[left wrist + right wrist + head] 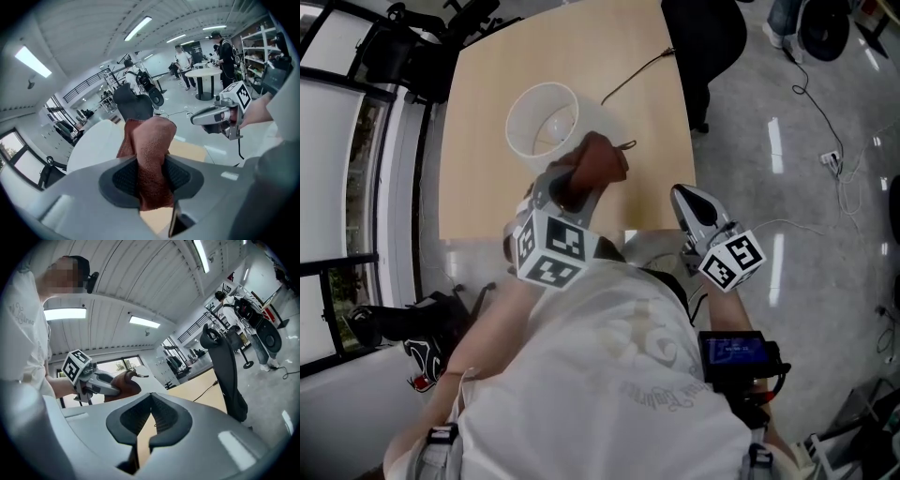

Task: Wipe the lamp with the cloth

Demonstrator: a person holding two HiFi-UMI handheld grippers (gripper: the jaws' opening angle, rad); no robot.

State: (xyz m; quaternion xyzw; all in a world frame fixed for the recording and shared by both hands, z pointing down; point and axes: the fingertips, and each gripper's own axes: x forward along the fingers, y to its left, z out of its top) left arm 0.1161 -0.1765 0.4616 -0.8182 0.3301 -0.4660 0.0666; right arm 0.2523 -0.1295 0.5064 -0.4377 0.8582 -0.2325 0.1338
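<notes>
Brown cloth (150, 157) (clamped), perhaps touching white lamp (517, 131)

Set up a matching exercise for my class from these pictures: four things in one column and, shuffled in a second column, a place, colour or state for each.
Things
1. cloth
2. lamp
3. right tool
4. cable

Descriptions
A. white, on the table
B. jaws together, nothing between them
C. black, trailing over the table's far end
D. brown, pinched in the left tool

Pairs: 1-D, 2-A, 3-B, 4-C
</notes>
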